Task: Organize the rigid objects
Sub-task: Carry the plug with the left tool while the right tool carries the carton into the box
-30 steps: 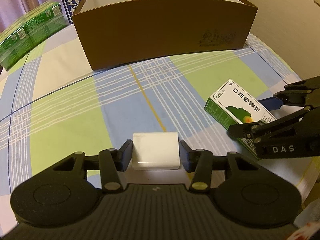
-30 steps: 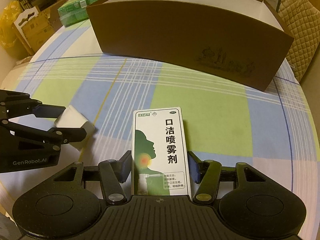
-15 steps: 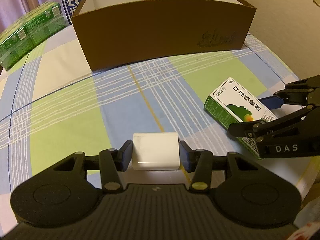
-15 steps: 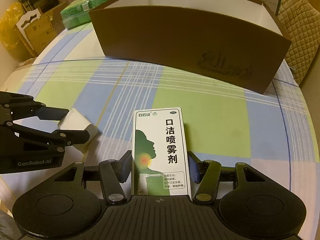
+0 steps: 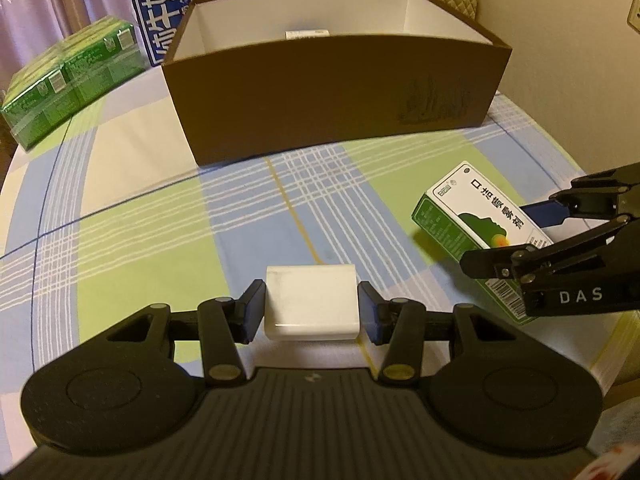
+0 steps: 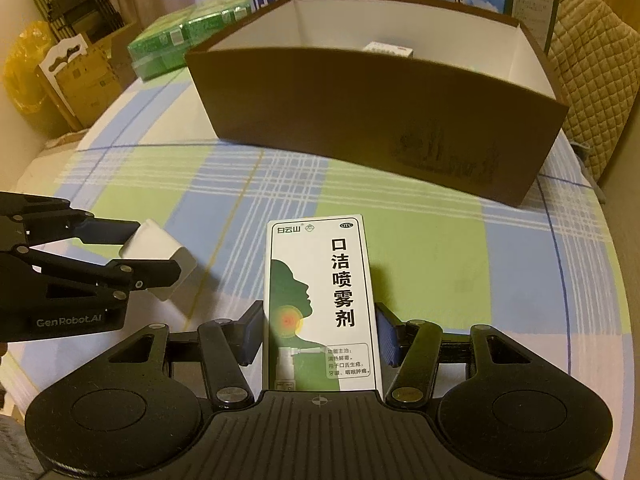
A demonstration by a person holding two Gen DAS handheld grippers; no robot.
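Observation:
My left gripper point(image 5: 311, 306) is shut on a small white block point(image 5: 310, 300) and holds it above the checked tablecloth. It also shows in the right wrist view point(image 6: 156, 254). My right gripper point(image 6: 319, 334) is shut on a white and green spray box point(image 6: 320, 300) with Chinese print, lifted off the cloth; the box shows at the right of the left wrist view point(image 5: 476, 224). A large brown cardboard box point(image 5: 336, 92) with a white inside stands open ahead of both grippers. A small white carton point(image 6: 389, 49) lies inside it at the back.
Green shrink-wrapped packs point(image 5: 68, 80) lie at the far left of the table. A blue milk carton point(image 5: 160, 0) and other cartons stand behind the brown box. A quilted chair back point(image 6: 592, 80) is at the right, cardboard items point(image 6: 80, 76) off the table's left.
Both grippers have risen with their loads and moved toward the brown box. Its inside and the small carton in it have come into view.

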